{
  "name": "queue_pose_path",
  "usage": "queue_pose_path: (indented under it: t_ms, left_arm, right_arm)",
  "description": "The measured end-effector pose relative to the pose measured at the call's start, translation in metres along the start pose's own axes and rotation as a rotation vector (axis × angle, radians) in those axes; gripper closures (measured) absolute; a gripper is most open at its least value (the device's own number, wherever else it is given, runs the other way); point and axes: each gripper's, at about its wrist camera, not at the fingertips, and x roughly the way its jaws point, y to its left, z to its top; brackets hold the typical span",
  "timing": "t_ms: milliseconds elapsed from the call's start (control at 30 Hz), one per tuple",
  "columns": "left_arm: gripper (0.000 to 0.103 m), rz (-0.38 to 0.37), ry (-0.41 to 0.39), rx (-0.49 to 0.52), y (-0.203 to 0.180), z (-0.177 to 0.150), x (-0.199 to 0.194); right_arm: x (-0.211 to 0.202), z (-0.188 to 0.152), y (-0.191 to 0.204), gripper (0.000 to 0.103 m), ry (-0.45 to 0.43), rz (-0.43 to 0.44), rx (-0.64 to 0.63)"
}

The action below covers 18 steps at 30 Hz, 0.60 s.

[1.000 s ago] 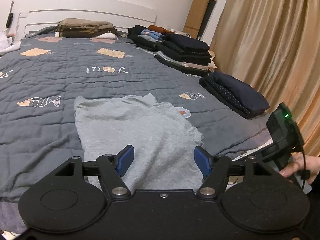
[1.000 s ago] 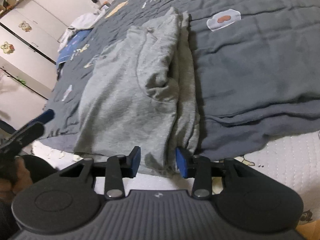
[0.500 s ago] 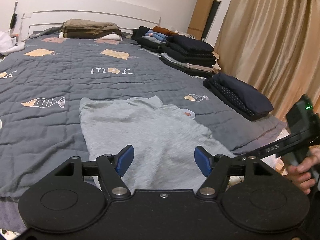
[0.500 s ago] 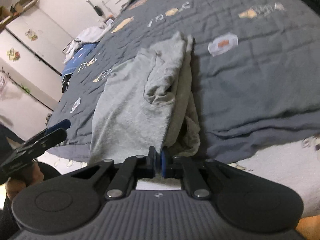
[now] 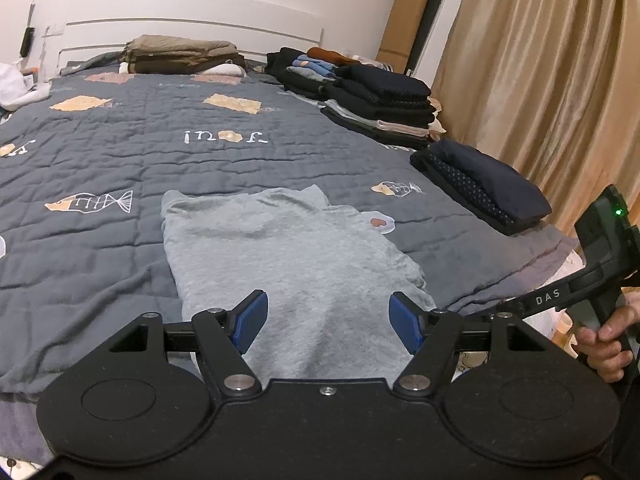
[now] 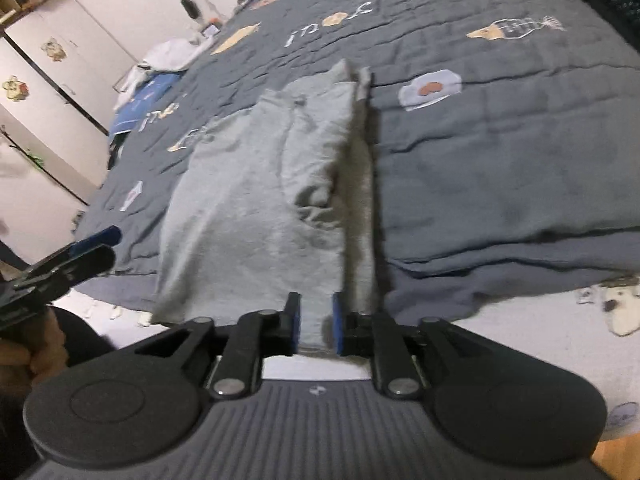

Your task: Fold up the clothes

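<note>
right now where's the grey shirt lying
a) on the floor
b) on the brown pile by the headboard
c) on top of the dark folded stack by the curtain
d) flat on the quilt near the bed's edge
d, the grey shirt lies spread on the quilt at the near edge, apart from the folded stacks.

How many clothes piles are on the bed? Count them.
4: a tan pile at the headboard, a dark pile and a taller pile far right, a navy pile nearer. Others may be hidden.
</note>
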Motion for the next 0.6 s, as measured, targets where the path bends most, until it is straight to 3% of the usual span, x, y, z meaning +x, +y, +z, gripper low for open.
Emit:
queue_pose_path:
  t_ms: [33, 167, 267, 300, 500, 600]
  left_arm:
    - [0.037, 0.000, 0.000, 0.002, 0.000, 0.000, 0.000]
    - [0.037, 0.000, -0.001, 0.000, 0.000, 0.000, 0.000]
    - [0.037, 0.004, -0.001, 0.008, -0.001, 0.000, 0.000]
    - [0.037, 0.004, -0.001, 0.009, -0.001, 0.000, 0.000]
    - [0.037, 0.003, -0.004, 0.000, 0.000, 0.000, -0.001]
    - [0.037, 0.002, -0.002, 0.001, 0.000, 0.001, 0.000]
  right_arm:
    - [0.005, 0.000, 0.001, 0.068, 0.013, -0.019, -0.004]
    - [0.019, -0.001, 0.002, 0.066, 0.045, -0.060, -0.015]
    - [0.012, -0.003, 0.005, 0.081, -0.008, 0.005, -0.010]
    - [0.009, -0.002, 0.005, 0.101, -0.023, 0.037, 0.002]
    - [-0.017, 0.003, -0.001, 0.102, -0.121, 0.105, 0.081]
    - [-0.017, 0.002, -0.002, 0.102, -0.114, 0.040, 0.043]
